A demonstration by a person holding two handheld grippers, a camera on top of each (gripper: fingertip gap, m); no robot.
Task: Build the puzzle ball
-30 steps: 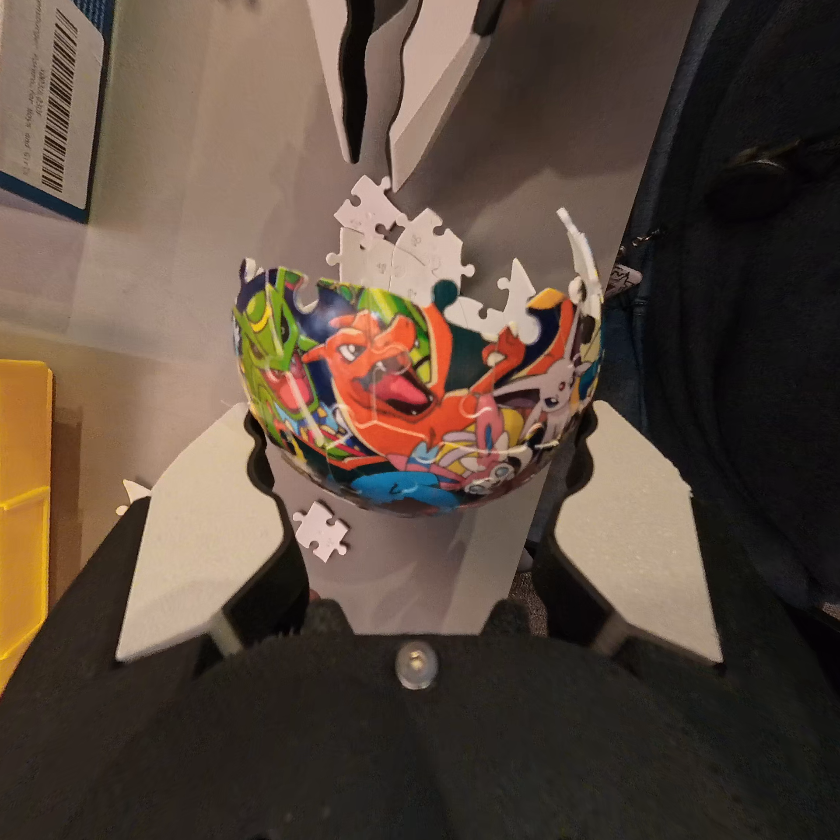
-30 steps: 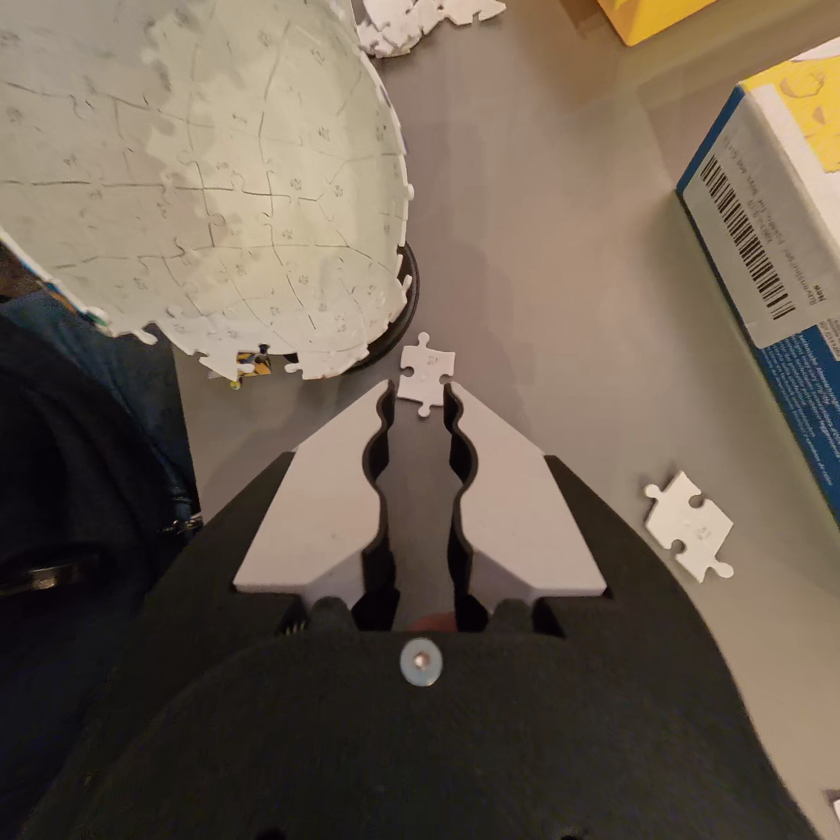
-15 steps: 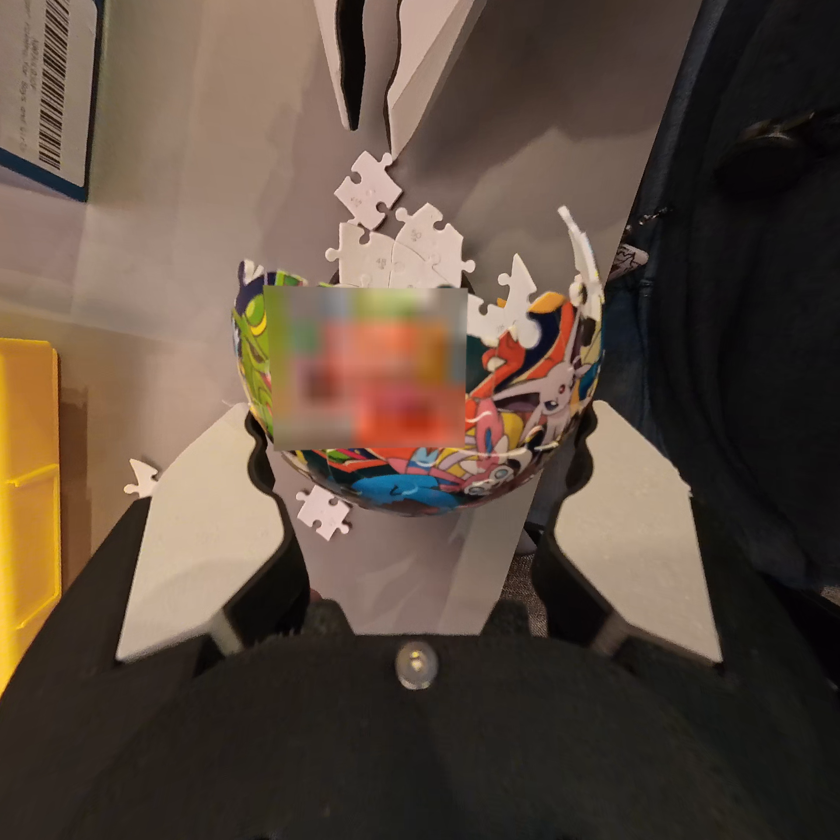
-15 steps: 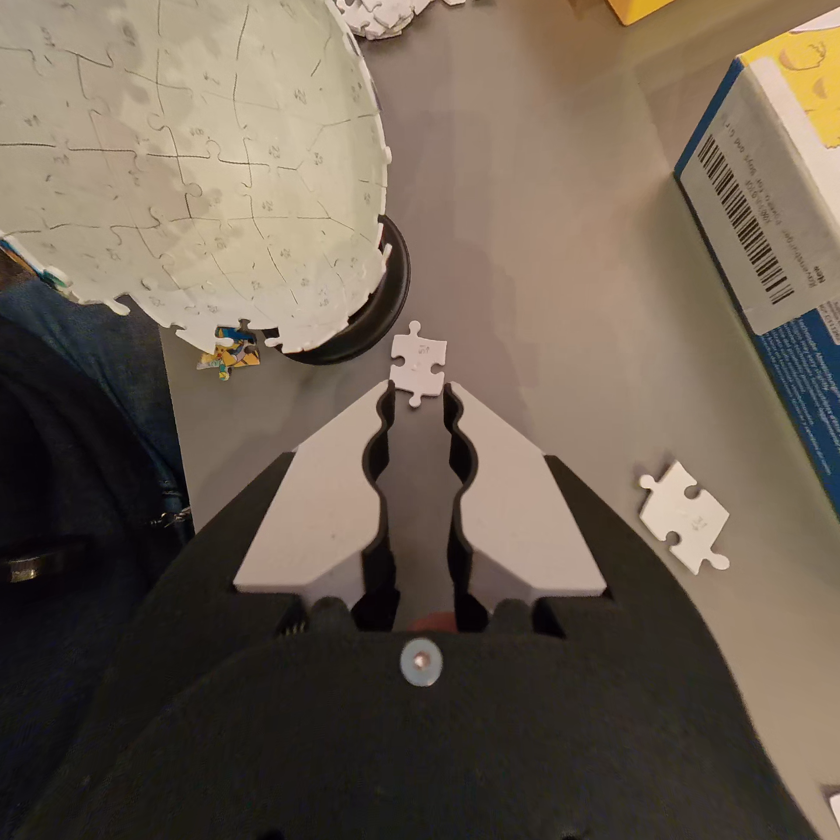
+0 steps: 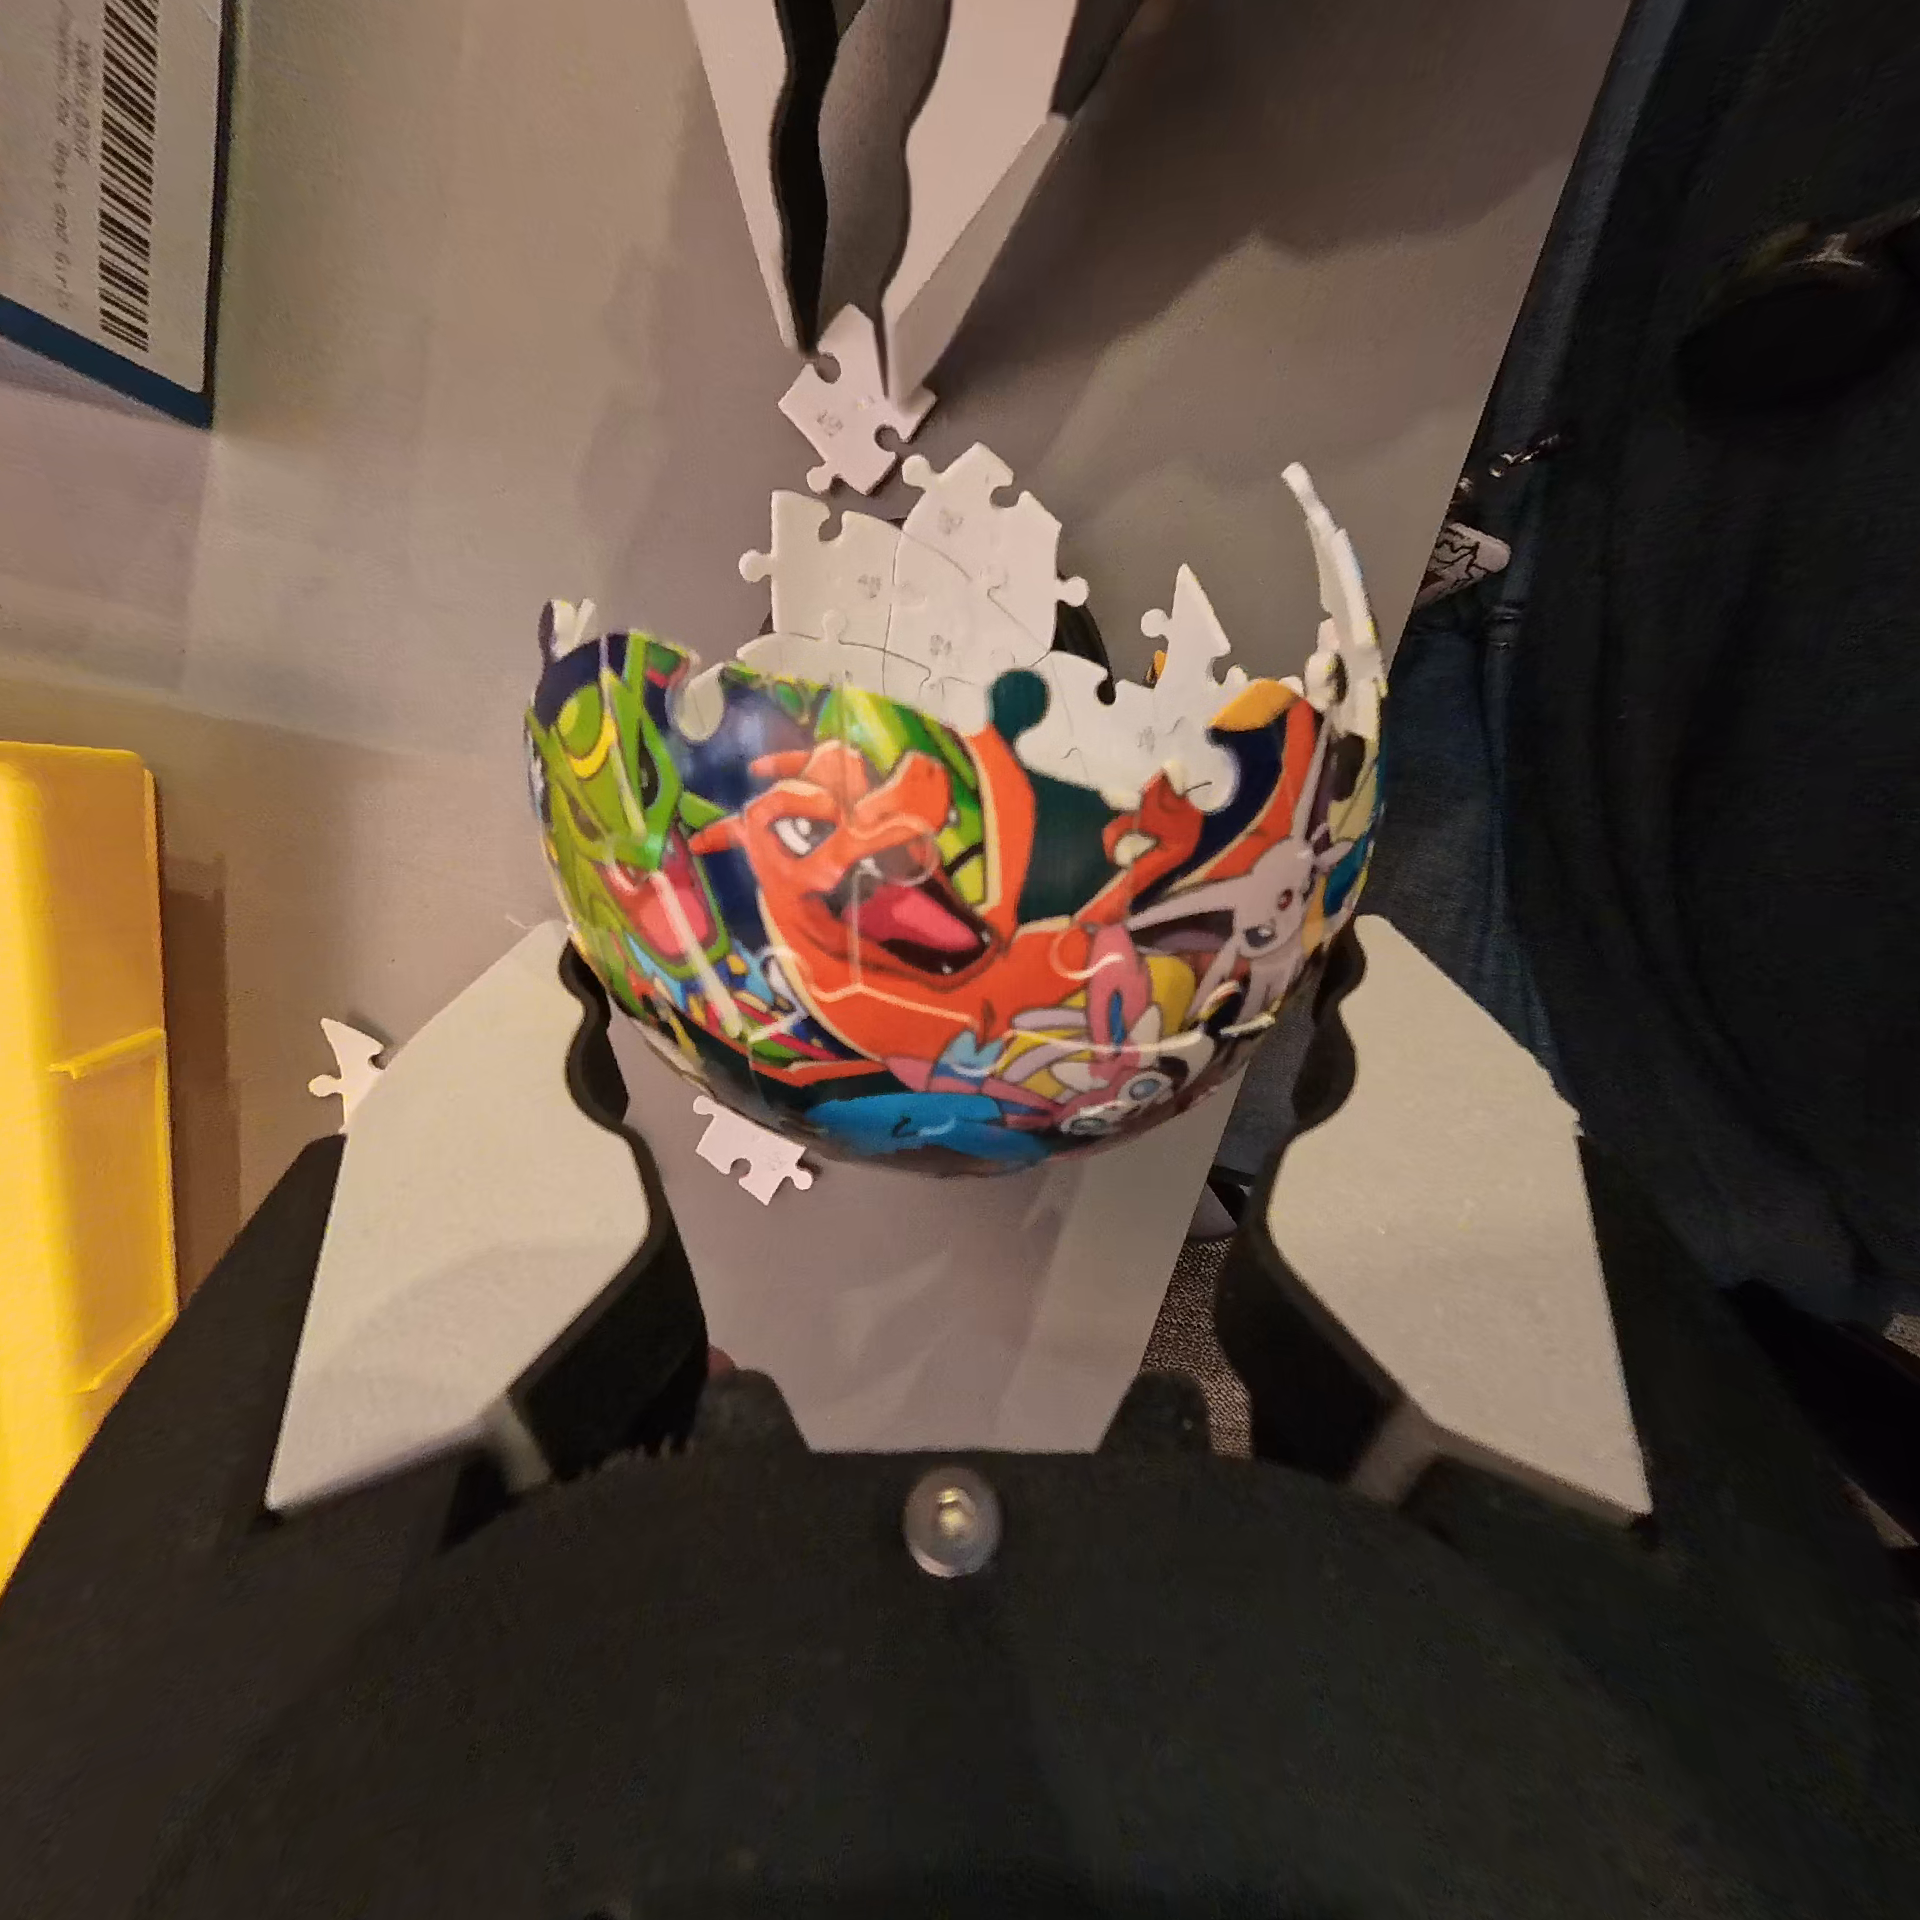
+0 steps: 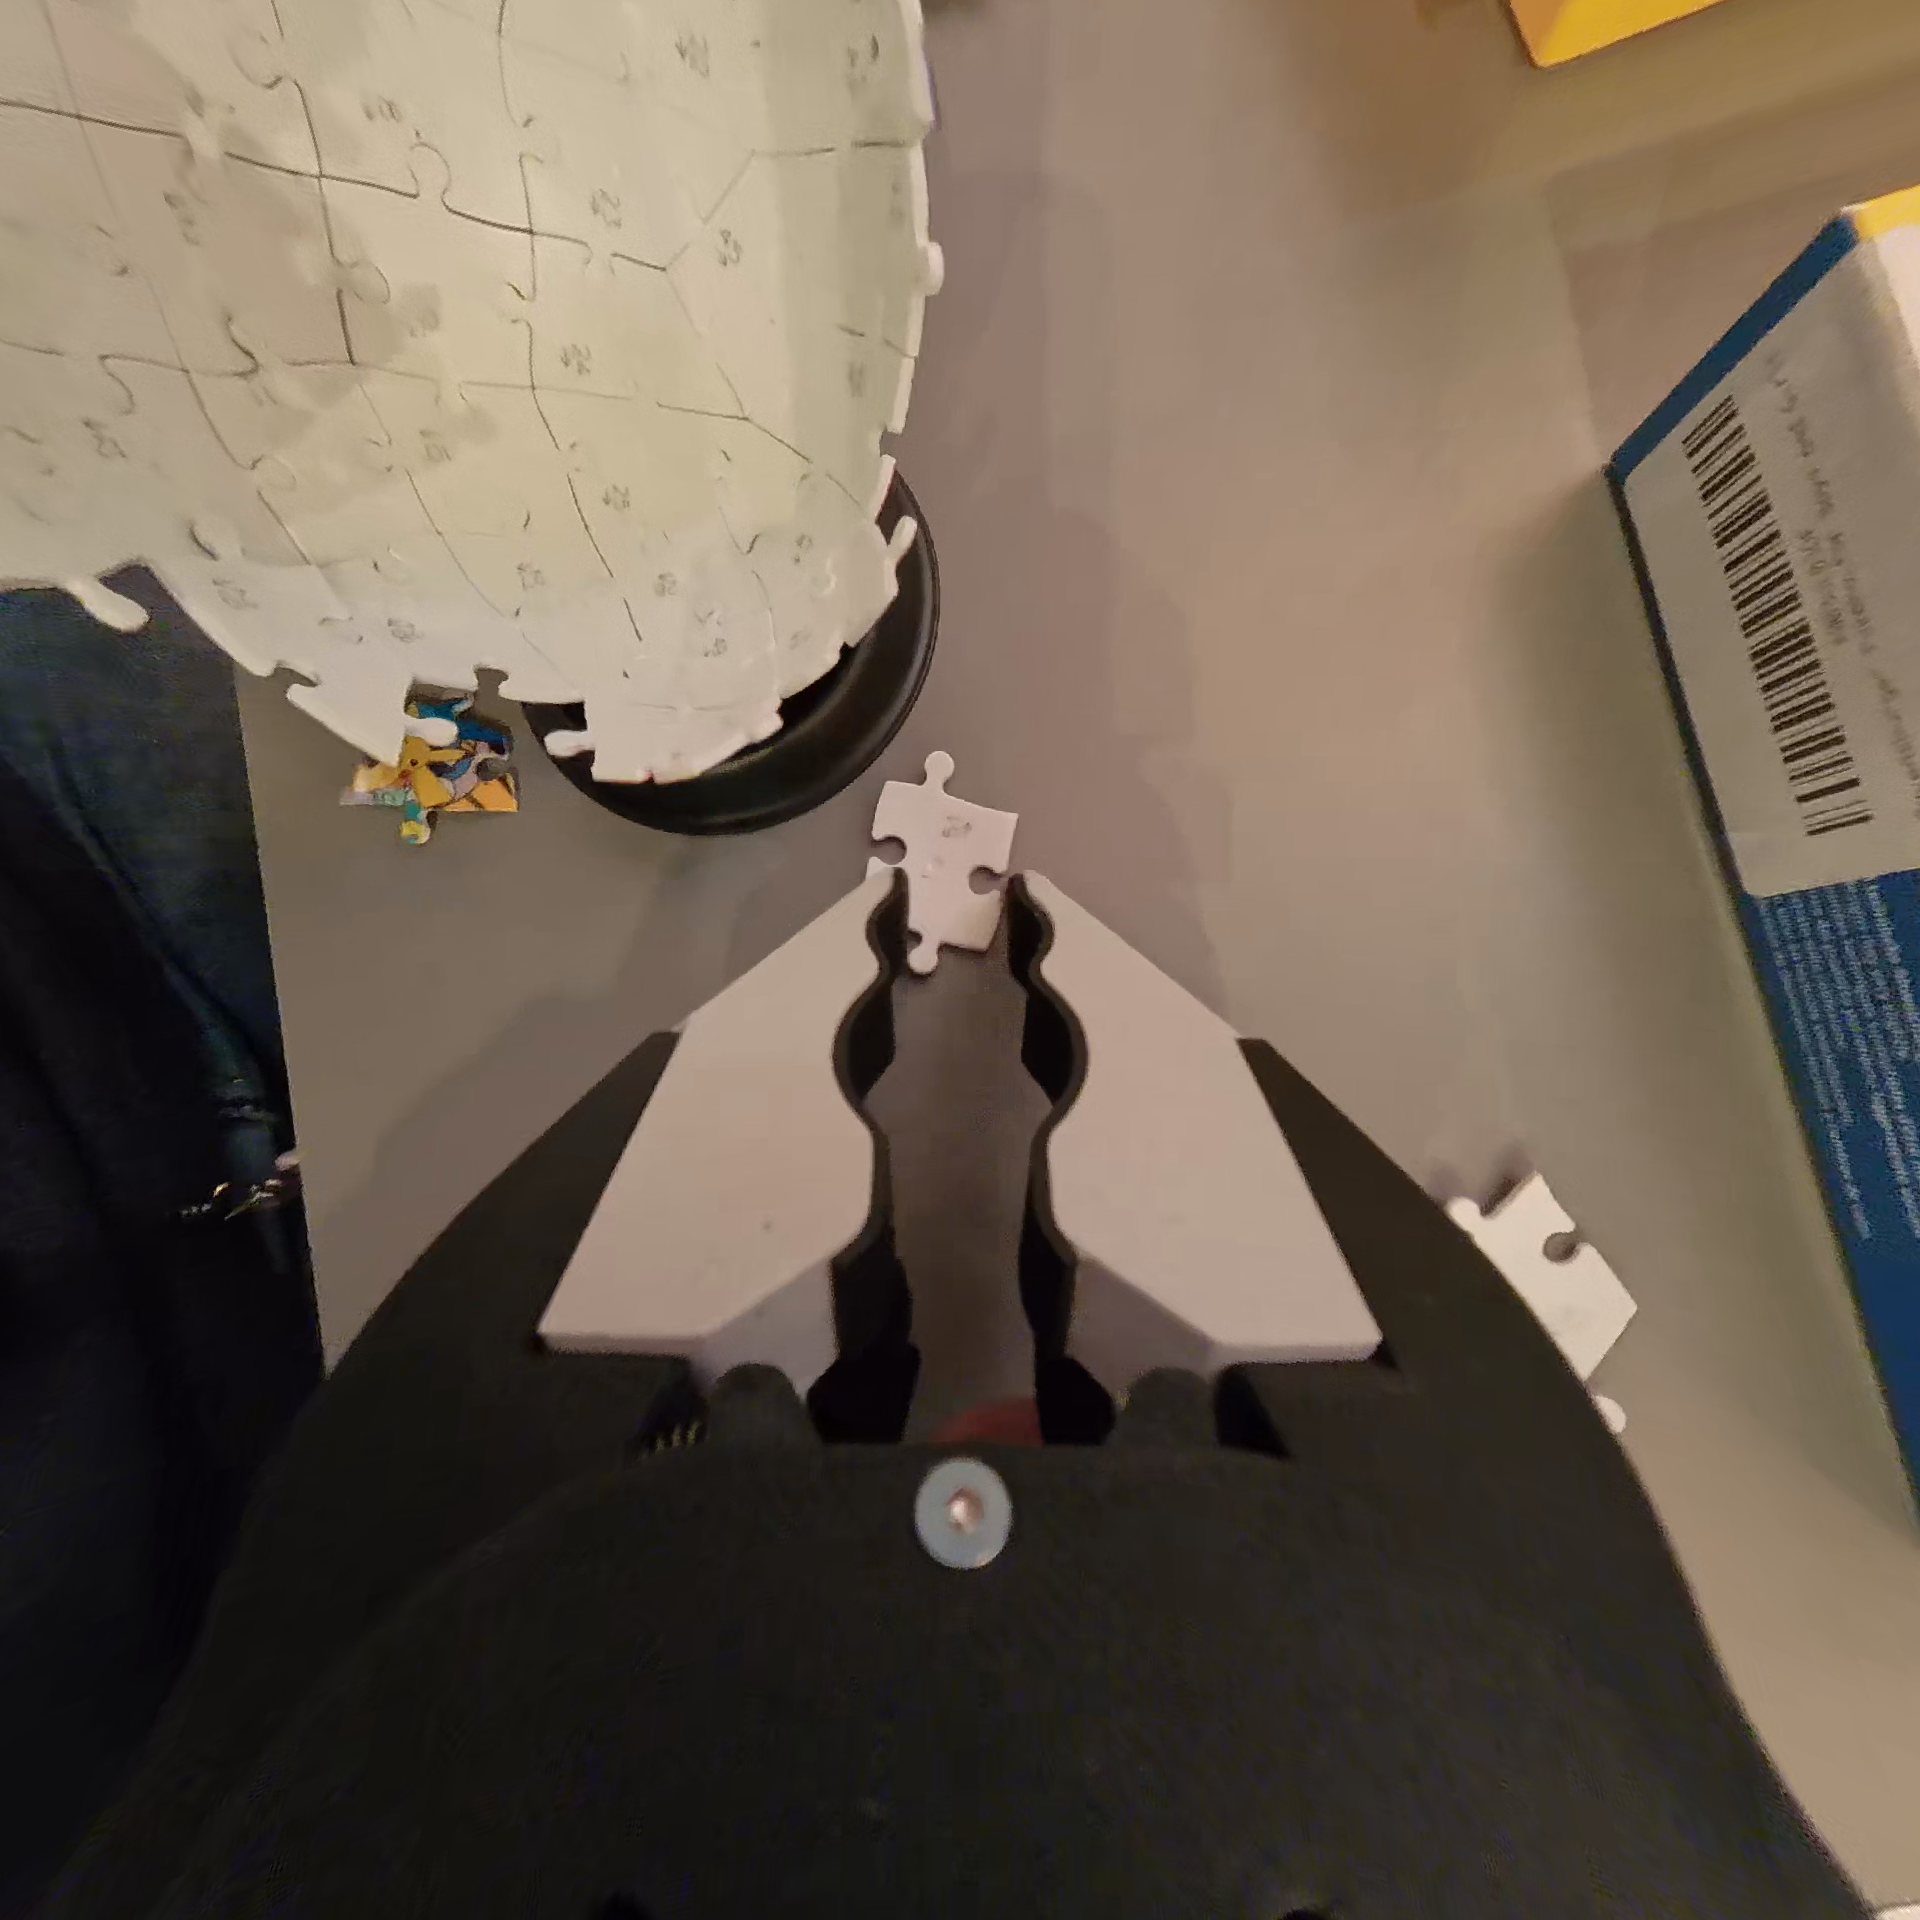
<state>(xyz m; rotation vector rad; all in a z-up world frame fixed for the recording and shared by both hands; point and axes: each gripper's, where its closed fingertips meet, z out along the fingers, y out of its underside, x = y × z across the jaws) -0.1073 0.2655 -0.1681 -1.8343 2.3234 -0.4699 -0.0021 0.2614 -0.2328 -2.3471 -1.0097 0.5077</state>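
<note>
The half-built puzzle ball (image 5: 935,894) is a colourful open bowl with a jagged white rim. My left gripper (image 5: 951,966) is shut on it, one finger on each side of its lower half, and holds it above the grey table. Its white inside (image 6: 416,312) fills the upper left of the right wrist view. My right gripper (image 6: 954,883) is low over the table, jaws a narrow gap apart. A loose white puzzle piece (image 6: 945,862) lies on the table with its near end between the fingertips. The same piece (image 5: 852,410) and the right gripper (image 5: 857,343) show beyond the ball.
A black ring stand (image 6: 831,748) sits under the ball's edge, with a colourful piece (image 6: 436,779) beside it. Another white piece (image 6: 1548,1288) lies at the right. A blue box (image 6: 1787,727) stands at the right. A yellow tray (image 5: 73,1091) and loose white pieces (image 5: 753,1148) are near the left gripper. A person's dark clothing (image 6: 114,1039) borders the table. The gap from one gripper's tips to the other's is roughly 15 cm.
My right gripper has moved forward over the table to the white piece, which now sits between its tips. Its jaw gap looks unchanged. The left gripper still holds the ball.
</note>
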